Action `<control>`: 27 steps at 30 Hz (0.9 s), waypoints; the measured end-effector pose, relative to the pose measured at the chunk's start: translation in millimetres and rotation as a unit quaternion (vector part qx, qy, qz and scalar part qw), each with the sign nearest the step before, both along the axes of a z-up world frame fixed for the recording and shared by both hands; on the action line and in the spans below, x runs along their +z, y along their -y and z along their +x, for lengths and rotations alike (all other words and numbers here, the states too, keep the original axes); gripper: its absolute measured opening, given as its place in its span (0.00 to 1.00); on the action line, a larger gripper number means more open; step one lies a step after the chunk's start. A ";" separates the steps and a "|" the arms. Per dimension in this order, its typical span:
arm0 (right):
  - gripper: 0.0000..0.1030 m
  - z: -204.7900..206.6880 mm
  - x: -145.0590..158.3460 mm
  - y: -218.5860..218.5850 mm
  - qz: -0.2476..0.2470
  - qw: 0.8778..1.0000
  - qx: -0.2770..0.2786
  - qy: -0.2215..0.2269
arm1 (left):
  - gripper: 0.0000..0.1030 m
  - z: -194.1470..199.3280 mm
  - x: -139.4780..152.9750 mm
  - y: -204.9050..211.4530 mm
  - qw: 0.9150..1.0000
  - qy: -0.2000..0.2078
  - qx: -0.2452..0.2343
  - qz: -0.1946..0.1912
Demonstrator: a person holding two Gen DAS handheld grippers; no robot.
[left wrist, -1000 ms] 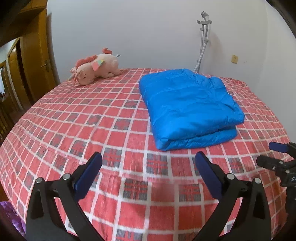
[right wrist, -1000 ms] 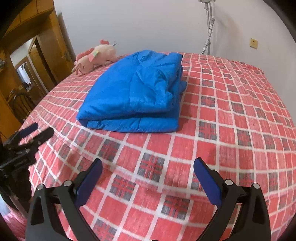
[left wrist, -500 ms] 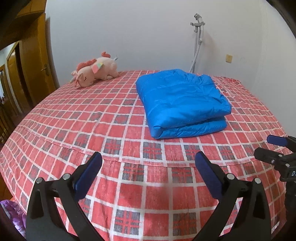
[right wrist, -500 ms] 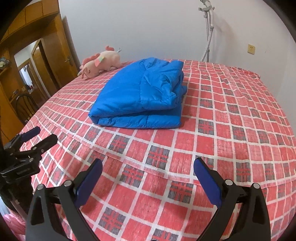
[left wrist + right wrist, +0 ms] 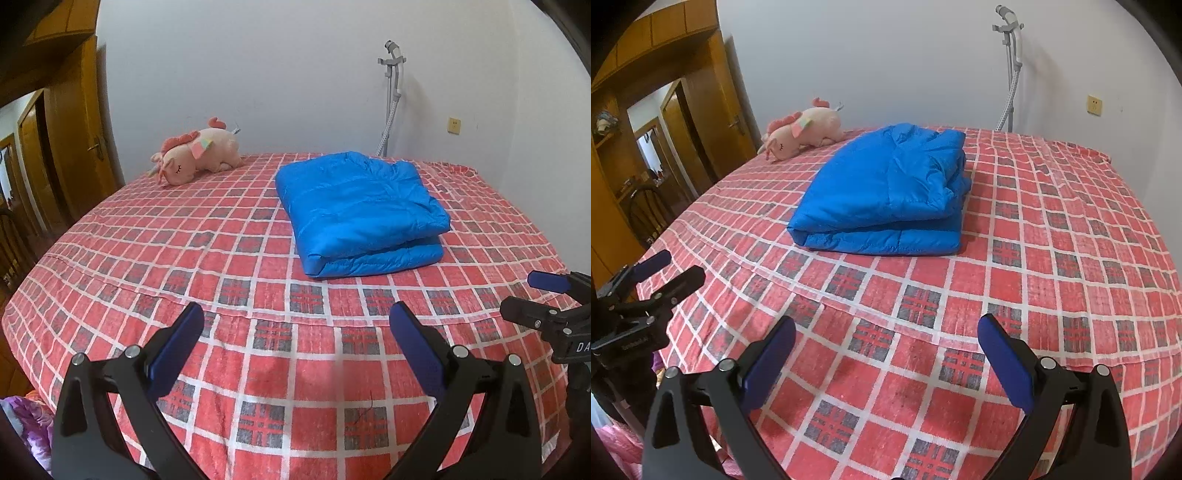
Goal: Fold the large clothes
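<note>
A bed [image 5: 258, 369] spread with a red, white and grey checked cover fills the lower frame. A folded blue padded jacket [image 5: 358, 214] lies right of centre (a neat, thick stack), while a pink plush unicorn [image 5: 195, 155] rests on its side in the upper left, near the wall and well apart from the jacket.

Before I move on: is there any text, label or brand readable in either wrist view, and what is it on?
"DA": white letters on the right gripper body in the left wrist view, cut off by the frame edge.
Faint embossed marking on the left gripper body in the right wrist view: too blurred to read.
Blue jacket, plush unicorn, wall socket: no text visible.
</note>
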State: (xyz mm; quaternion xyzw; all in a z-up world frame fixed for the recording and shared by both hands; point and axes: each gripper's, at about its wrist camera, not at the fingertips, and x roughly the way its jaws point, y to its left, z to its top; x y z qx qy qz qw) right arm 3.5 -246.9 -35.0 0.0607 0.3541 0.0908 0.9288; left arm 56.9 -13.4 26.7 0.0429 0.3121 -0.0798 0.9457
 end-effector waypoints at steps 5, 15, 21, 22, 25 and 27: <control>0.96 -2.6 2.1 -2.1 -0.005 1.000 0.001 0.003 | 0.97 -3.0 0.5 -2.5 1.000 0.002 0.001 0.001; 0.96 -5.4 4.4 -3.4 -0.006 1.000 0.005 0.005 | 0.97 -6.1 1.4 -3.6 1.000 0.003 0.003 0.002; 0.96 -6.8 5.6 -5.2 -0.005 1.000 0.006 0.006 | 0.97 -5.9 1.5 -3.4 1.000 0.002 0.001 0.003; 0.96 -6.8 5.4 -4.9 -0.005 1.000 0.006 0.006 | 0.97 -6.2 1.5 -2.9 1.000 0.002 0.002 0.003; 0.96 -7.2 5.5 -4.9 -0.004 1.000 0.006 0.006 | 0.97 -4.9 1.7 -2.8 1.000 0.001 0.002 0.003; 0.96 -7.1 5.5 -5.0 -0.004 1.000 0.006 0.006 | 0.97 -4.0 1.5 -2.9 1.000 0.001 0.001 0.005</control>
